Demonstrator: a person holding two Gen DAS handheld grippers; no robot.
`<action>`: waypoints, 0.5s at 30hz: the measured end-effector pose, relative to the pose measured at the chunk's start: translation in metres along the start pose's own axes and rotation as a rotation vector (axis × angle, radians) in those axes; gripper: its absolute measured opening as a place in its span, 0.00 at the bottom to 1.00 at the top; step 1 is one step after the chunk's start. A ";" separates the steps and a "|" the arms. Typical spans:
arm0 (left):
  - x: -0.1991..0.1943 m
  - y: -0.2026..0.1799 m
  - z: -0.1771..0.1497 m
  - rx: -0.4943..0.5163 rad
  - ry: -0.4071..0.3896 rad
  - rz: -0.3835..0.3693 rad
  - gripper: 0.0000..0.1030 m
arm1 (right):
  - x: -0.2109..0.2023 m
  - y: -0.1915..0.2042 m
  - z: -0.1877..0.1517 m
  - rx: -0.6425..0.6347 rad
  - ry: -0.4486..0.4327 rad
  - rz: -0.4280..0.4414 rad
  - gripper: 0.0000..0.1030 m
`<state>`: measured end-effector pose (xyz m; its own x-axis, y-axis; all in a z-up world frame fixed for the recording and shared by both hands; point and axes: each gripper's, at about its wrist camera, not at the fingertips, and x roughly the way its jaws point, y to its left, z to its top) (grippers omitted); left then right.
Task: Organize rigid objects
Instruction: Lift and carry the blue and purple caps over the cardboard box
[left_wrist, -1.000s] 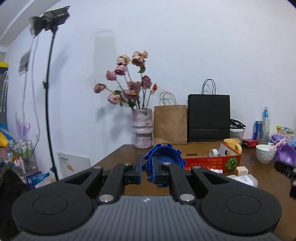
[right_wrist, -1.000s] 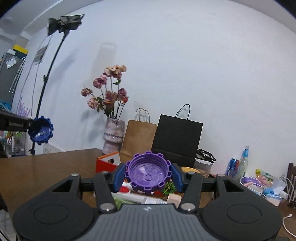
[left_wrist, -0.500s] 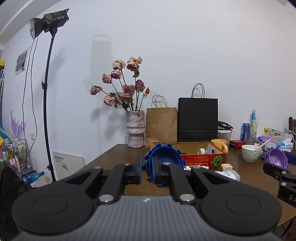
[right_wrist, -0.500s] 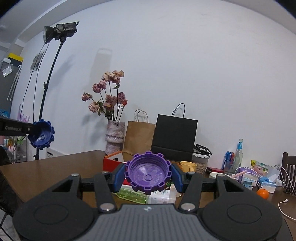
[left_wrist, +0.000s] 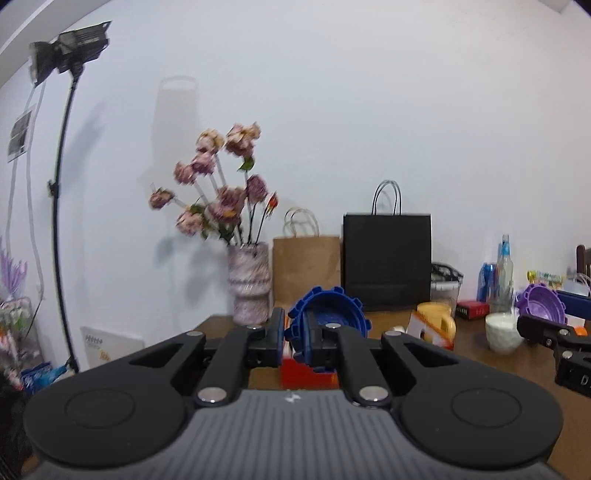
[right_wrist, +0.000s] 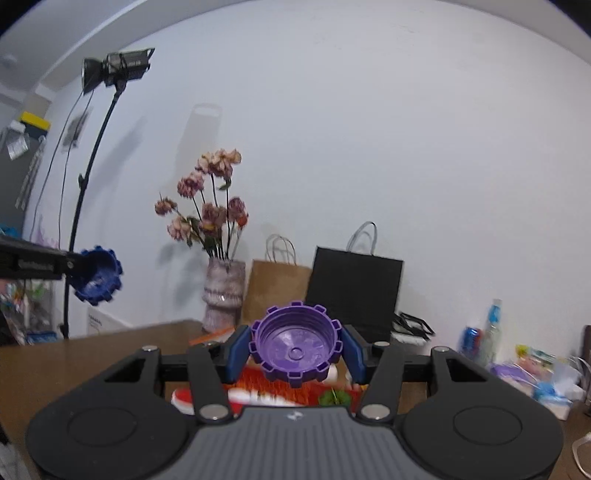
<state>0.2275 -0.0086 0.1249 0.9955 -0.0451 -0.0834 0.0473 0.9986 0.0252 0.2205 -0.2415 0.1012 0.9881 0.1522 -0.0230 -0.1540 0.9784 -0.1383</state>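
Observation:
My left gripper (left_wrist: 297, 338) is shut on the rim of a blue toothed cap (left_wrist: 328, 314), held in the air above the near side of the wooden table (left_wrist: 524, 363). In the right wrist view that blue cap (right_wrist: 98, 277) shows at the far left. My right gripper (right_wrist: 293, 356) is shut on a purple toothed cap (right_wrist: 295, 345), its hollow side facing the camera, gripped across its width. The same purple cap (left_wrist: 541, 302) appears at the right edge of the left wrist view. Both grippers point level toward the wall.
A red and orange cardboard box (right_wrist: 280, 387) with small items lies just below the grippers. A vase of dried flowers (left_wrist: 249, 282), a brown bag (left_wrist: 306, 269) and a black bag (left_wrist: 386, 258) stand at the wall. A yellow mug (left_wrist: 436, 317), a white cup (left_wrist: 500, 332) and bottles (left_wrist: 504, 273) crowd the right. A light stand (left_wrist: 55, 206) rises on the left.
Both grippers have risen with their caps still gripped. They drew back from the table about half a second ago, then came forward again over the red box.

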 end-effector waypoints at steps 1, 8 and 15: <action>0.011 0.001 0.009 0.006 -0.001 -0.013 0.10 | 0.013 -0.009 0.012 0.021 -0.001 0.023 0.51; 0.108 0.006 0.100 0.032 0.025 -0.102 0.10 | 0.117 -0.060 0.099 0.043 0.032 0.095 0.51; 0.235 0.002 0.141 0.059 0.239 -0.162 0.10 | 0.259 -0.102 0.132 0.131 0.296 0.203 0.51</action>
<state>0.4731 -0.0218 0.2460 0.9272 -0.1888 -0.3235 0.2159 0.9751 0.0498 0.4926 -0.2833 0.2400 0.8914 0.3165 -0.3245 -0.3261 0.9450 0.0259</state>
